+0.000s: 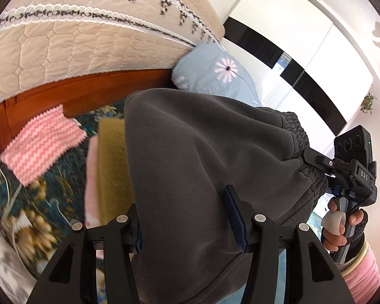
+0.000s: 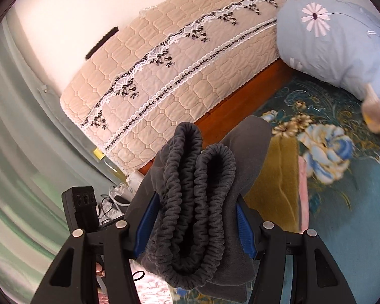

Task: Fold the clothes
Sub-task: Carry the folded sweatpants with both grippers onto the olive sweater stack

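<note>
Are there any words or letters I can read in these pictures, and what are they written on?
"DAS": white letters on the black body of the right tongs, seen from the left wrist camera.
Small yellow tag at the quilted cover's edge: too small and blurred to read.
Nothing else readable.

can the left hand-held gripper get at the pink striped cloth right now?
Probably not. The left hand-held gripper is shut on the grey pants, which it must release first; the pink cloth lies off to the side.
</note>
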Tool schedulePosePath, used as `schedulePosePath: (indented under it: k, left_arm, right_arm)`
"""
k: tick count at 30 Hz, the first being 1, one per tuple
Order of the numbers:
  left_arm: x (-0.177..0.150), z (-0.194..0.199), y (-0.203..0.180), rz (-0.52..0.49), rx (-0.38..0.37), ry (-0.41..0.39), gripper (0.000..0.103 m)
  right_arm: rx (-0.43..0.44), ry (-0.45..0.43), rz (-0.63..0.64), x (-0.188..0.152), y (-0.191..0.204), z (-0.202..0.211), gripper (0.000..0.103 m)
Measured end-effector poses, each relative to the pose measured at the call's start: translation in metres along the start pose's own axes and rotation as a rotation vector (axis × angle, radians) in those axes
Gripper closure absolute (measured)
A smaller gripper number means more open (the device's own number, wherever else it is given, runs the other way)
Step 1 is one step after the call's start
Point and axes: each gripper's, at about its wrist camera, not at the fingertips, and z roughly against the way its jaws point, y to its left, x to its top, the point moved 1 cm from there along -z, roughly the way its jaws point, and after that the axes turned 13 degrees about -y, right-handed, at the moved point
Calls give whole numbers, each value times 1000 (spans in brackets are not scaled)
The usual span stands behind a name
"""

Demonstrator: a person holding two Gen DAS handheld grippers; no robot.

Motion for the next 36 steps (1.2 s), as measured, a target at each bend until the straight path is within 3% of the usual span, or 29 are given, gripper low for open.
schedulePosePath:
  k: [5, 10, 15, 20, 26, 31, 36]
  left_arm:
    - [16, -23, 17, 9, 48, -16, 49]
    - [6, -45, 35, 35, 69, 2, 49]
    - [-11, -59, 51, 44, 82, 14, 47]
    - [-16, -60, 55, 73, 62, 15, 46]
    - [-13, -55, 53, 88, 74, 18, 46]
    - [-5, -35, 54, 109, 95, -3, 46]
    - [11, -6, 53, 129, 111, -81, 46]
  right_arm:
    - [-8, -8, -23, 9, -9, -39, 42]
    - [-33, -12, -43, 8, -28, -70, 42]
    - [-107, 31, -104, -16, -71, -99, 42]
    - [-74, 27, -162, -27, -94, -98, 41]
    - [-98, 36, -153, -23, -90, -95, 41]
    - [-156, 6, -155, -14, -90, -75, 41]
    - [-250, -8, -136, 3, -78, -54, 41]
